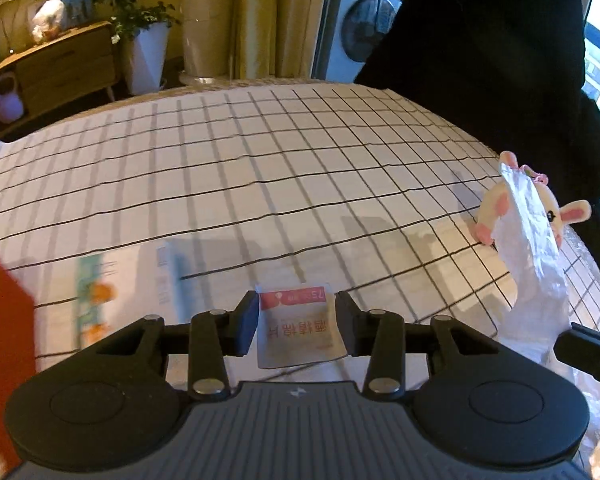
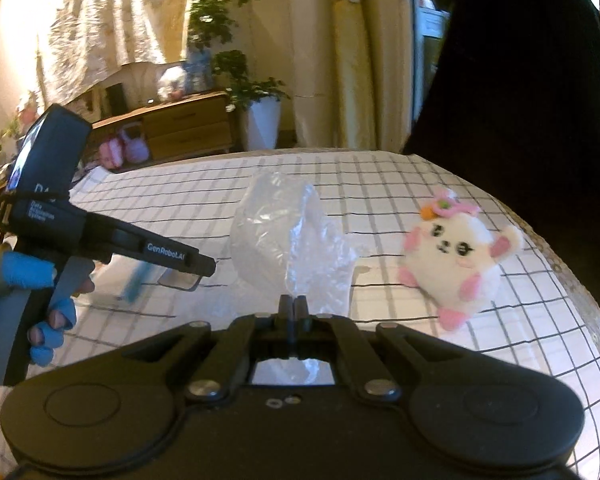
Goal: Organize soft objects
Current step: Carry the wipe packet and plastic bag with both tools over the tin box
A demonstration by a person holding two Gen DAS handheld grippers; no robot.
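My left gripper is open, its jaws standing either side of a small white packet with a red band that lies on the checked cloth. My right gripper is shut on a clear plastic bag and holds it up above the cloth; the bag also shows at the right of the left wrist view. A white and pink plush toy lies on the cloth right of the bag, partly hidden behind the bag in the left wrist view.
A white and teal tube box and a printed sheet lie left of the packet. An orange-red box stands at the left edge. A person in black stands at the far right. A wooden sideboard and potted plant are beyond the table.
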